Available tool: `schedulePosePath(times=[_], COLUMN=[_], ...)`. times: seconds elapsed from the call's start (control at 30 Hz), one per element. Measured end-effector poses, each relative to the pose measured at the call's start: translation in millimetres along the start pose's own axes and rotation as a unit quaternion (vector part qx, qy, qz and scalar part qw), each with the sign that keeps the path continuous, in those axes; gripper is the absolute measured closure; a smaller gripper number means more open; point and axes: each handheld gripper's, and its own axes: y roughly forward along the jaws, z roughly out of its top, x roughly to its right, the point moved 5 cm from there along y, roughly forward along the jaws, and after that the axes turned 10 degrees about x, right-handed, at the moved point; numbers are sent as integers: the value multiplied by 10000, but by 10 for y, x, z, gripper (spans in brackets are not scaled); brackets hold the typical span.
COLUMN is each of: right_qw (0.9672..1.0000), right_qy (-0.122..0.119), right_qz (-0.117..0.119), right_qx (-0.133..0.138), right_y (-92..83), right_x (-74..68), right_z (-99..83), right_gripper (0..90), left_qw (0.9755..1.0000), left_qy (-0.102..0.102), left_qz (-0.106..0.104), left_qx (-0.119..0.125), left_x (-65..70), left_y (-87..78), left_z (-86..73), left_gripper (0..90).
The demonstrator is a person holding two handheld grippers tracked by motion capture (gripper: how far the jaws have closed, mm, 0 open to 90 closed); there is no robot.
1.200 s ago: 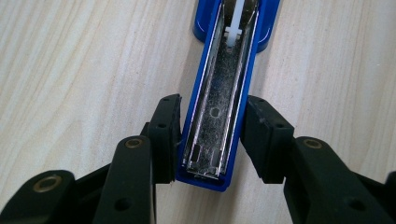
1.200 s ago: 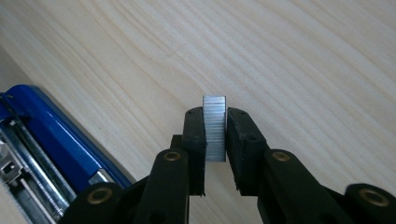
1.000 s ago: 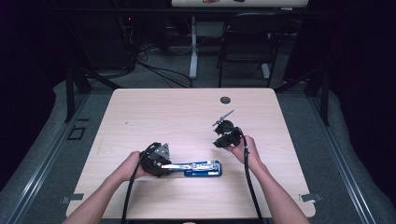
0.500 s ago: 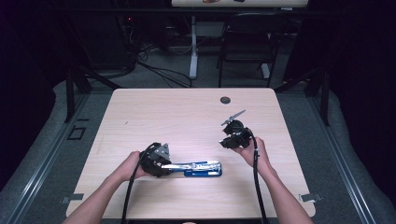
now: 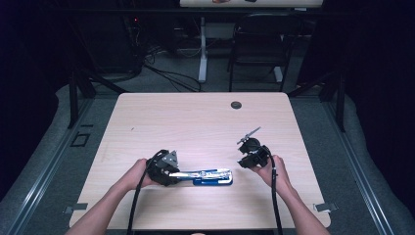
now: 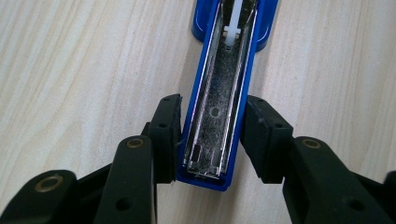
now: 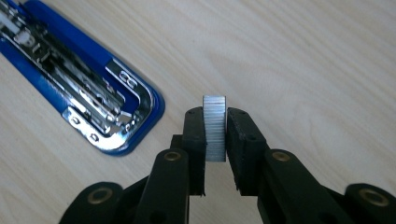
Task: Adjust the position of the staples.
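The blue stapler [image 6: 219,107] lies opened flat on the desk [image 5: 195,122], and its rear channel is clamped between the fingers [image 6: 166,135] of the left gripper [image 5: 164,169], which are closed partway onto its two sides. A strip of staples [image 7: 215,128] is pinched upright between the nearly closed fingers [image 7: 243,140] of the right gripper [image 5: 252,155]; its top edge stands just above the fingertips. In the right gripper view the stapler's chromed front end [image 7: 112,116] is seen near, off to the left of those fingers, with bare desk between.

Compared with the earlier high views, the right gripper is found shifted across the desk, away from the stapler's tip and a little toward the person, while the left gripper is unchanged in place and grip. The staple strip is thus judged to be already picked up and in transit, not yet over the open magazine. Loading is taken to be the step in hand: the strip must next be turned in line with the channel and lowered into it while the stapler is kept steady.
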Motion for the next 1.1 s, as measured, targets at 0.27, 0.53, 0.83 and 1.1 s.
schedulePosePath(times=[0.27, 0.53, 0.83, 1.1], right_qw=[9996, 9986, 9976, 9981], right_qy=[1, -76, -10, 39], right_qz=[38, 33, 113, 162], right_qx=[-297, -518, -688, -599], right_y=[-1, 72, 82, 39], right_x=[14, -46, -62, -36], right_z=[-288, -353, -371, -270], right_gripper=[784, 783, 770, 751], left_qw=[10000, 10000, 10000, 10000], left_qy=[12, 14, 19, 24], left_qz=[-21, -13, 5, -3], left_qx=[-8, -8, 10, -2], left_x=[-3, -1, 2, -1], left_y=[2, 5, 11, 17], left_z=[-1, -1, -5, -8], left_gripper=[592, 593, 594, 594])
